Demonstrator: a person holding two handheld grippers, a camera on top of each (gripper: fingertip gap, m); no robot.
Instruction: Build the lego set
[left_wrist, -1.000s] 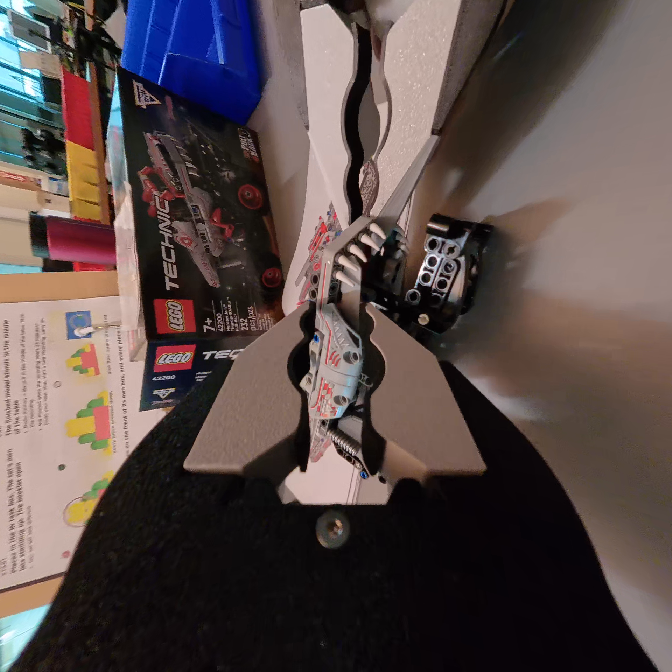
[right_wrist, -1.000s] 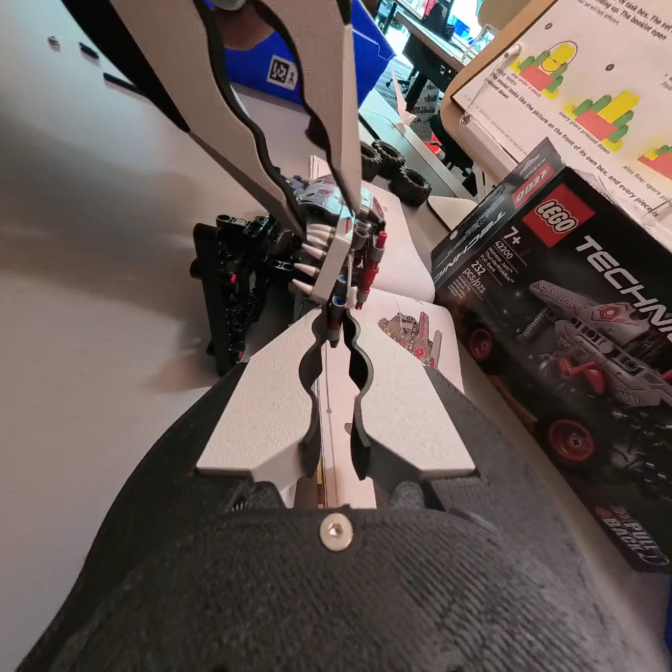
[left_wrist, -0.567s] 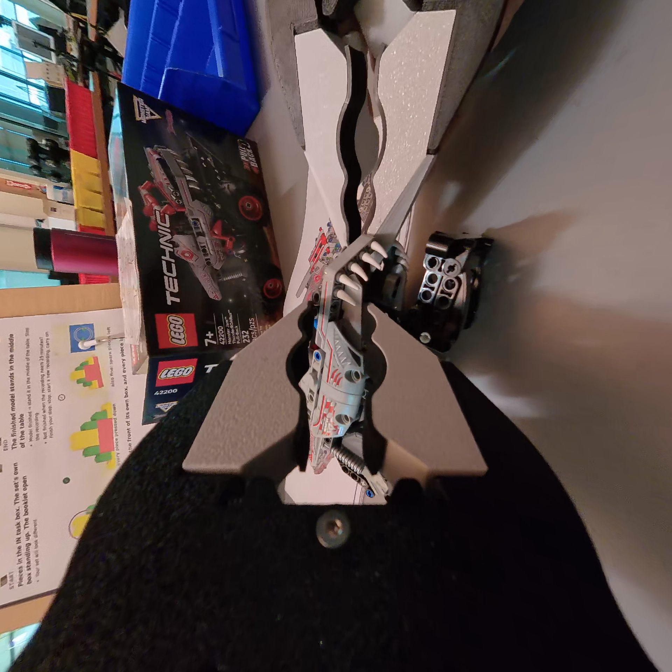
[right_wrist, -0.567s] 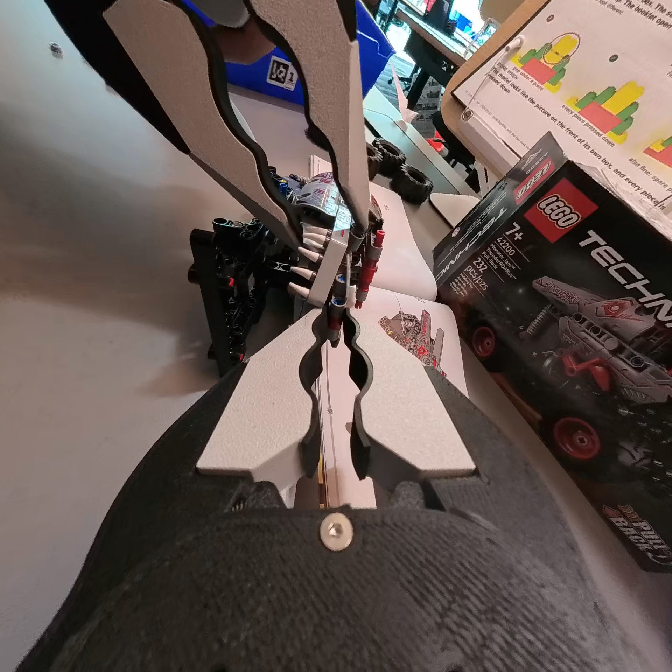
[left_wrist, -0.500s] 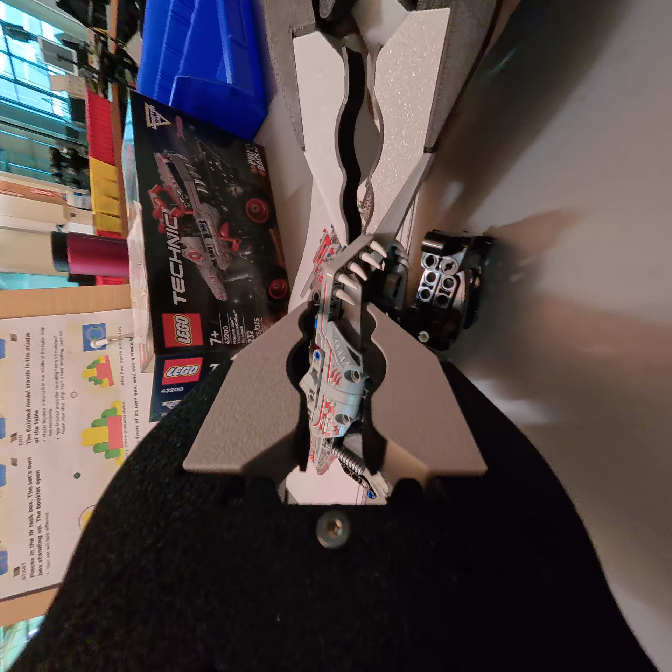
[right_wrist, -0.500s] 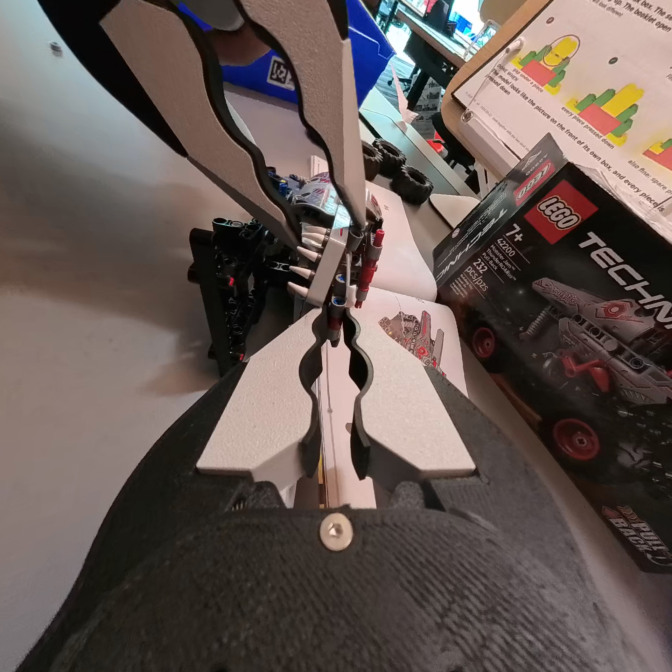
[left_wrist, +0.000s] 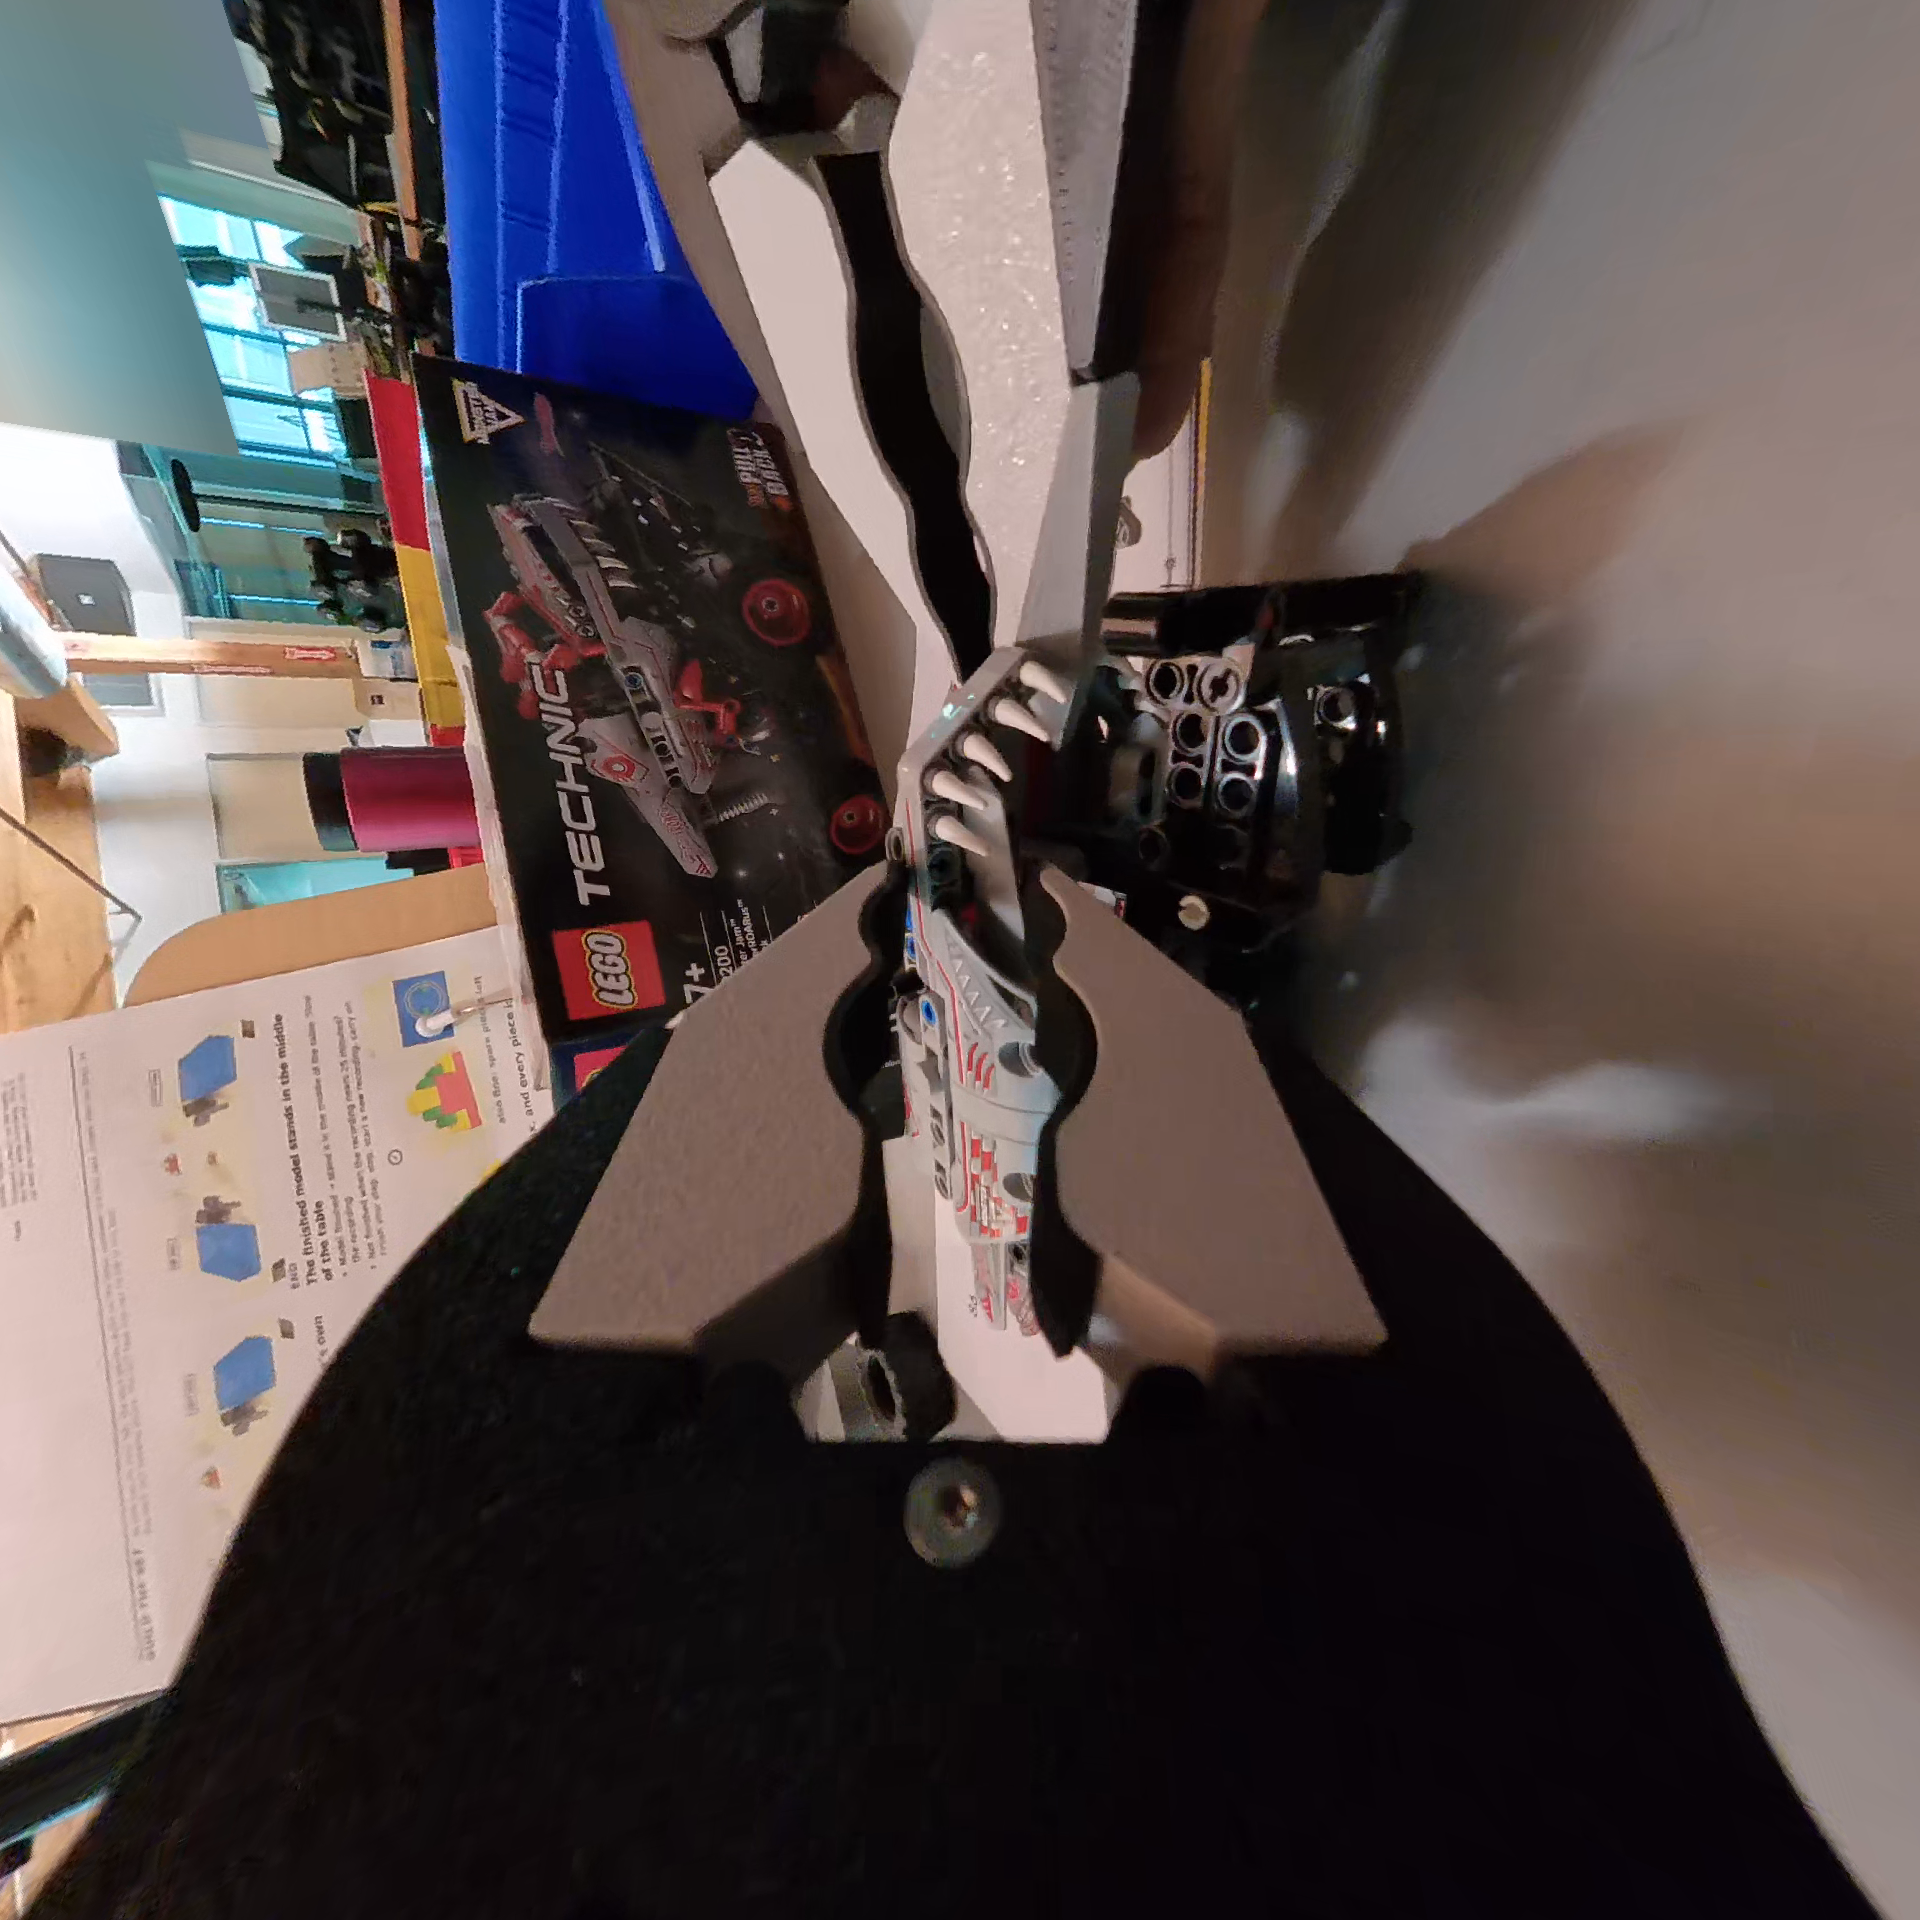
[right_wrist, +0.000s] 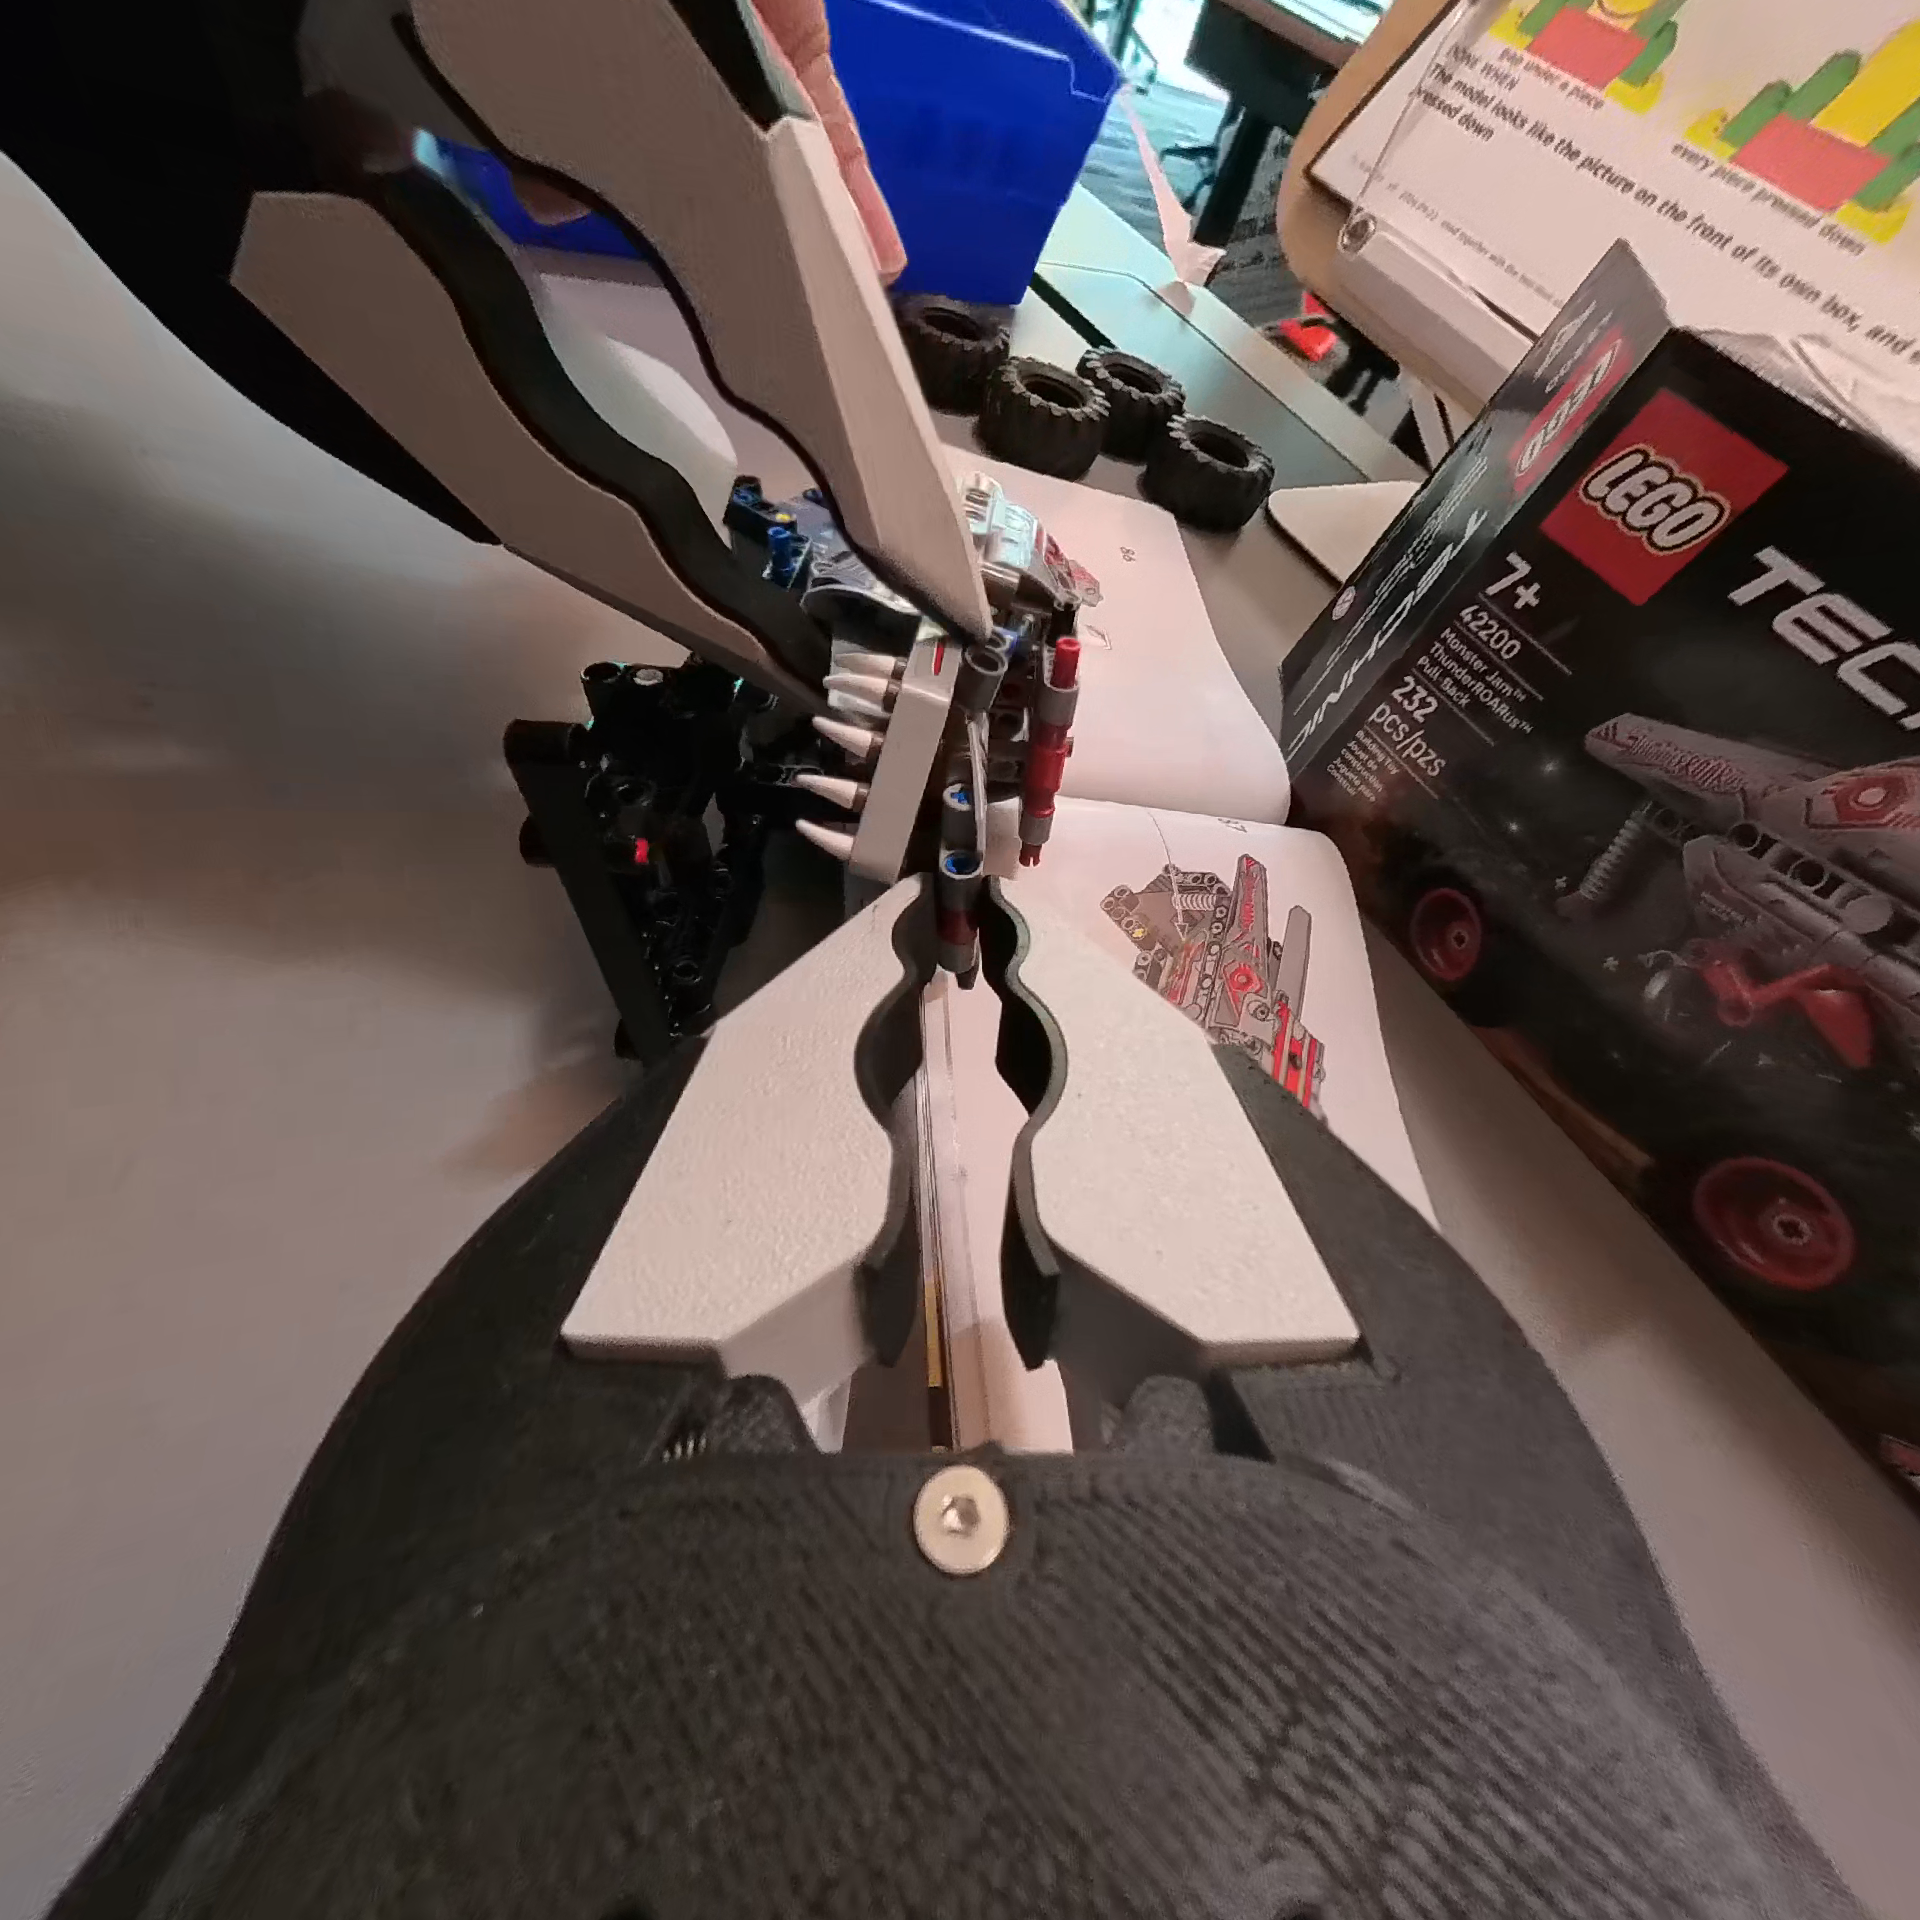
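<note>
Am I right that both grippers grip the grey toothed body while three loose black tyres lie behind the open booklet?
Not quite: four tyres lie there, as the right wrist view shows. The left gripper and right gripper do grip the toothed body, over the open booklet.

Each black, rough-textured printed gripper (left_wrist: 961, 904) (right_wrist: 956, 914) carries two flat pale-grey fingers (left_wrist: 727, 1122) with wavy black-lined inner edges and one silver screw (right_wrist: 960, 1526).

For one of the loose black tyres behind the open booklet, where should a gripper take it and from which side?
Take the nearest tyre across its knobbly tread, coming from above with one finger on each side. It lies flat with its hole facing up, and the neighbouring tyres crowd its far side, so a sideways approach would probably bump them.
</note>
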